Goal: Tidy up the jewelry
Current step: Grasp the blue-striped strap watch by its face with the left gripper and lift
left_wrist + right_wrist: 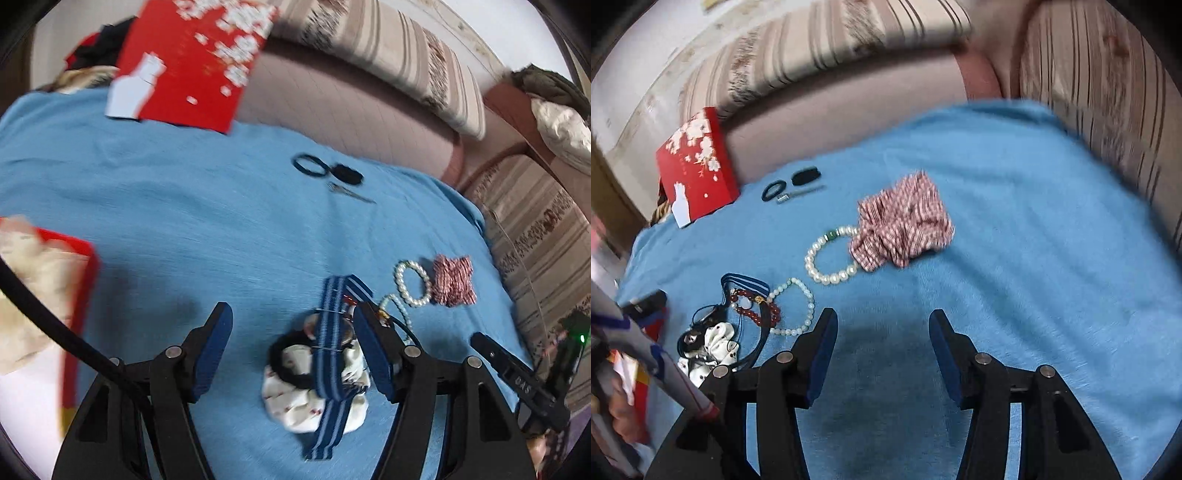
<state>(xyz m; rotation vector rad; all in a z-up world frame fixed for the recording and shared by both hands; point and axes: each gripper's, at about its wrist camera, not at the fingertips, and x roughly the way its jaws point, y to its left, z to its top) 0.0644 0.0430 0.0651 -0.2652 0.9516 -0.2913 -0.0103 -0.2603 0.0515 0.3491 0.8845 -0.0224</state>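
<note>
- Jewelry lies loose on a blue cloth (1015, 229) spread over a striped sofa (1089, 74).
- Near cluster: a blue-and-white striped band (328, 373) lies across a white printed scrunchie (291, 406) and a black hair tie (286, 363). In the right wrist view, a dark red bead bracelet (764, 312) and a pale bead strand (803, 306) sit just beside them.
- A pearl bracelet (827, 254), with one green bead, touches a red-checked scrunchie (905, 225) on its far side.
- Far group, well apart: a black ring-shaped hair tie (309, 164), a black oval piece (345, 173) and a thin metal clip (351, 192).
- Left gripper (291, 321): jaws apart, nothing clamped; it hovers above the striped band and white scrunchie, which show between the fingers.
- Right gripper (882, 325): jaws apart, empty, over bare cloth, nearer the camera than the pearl bracelet.
- A red box lid with white blossoms (696, 162) stands at the cloth's far edge; a red box with pale padding (48, 280) sits at the left.
</note>
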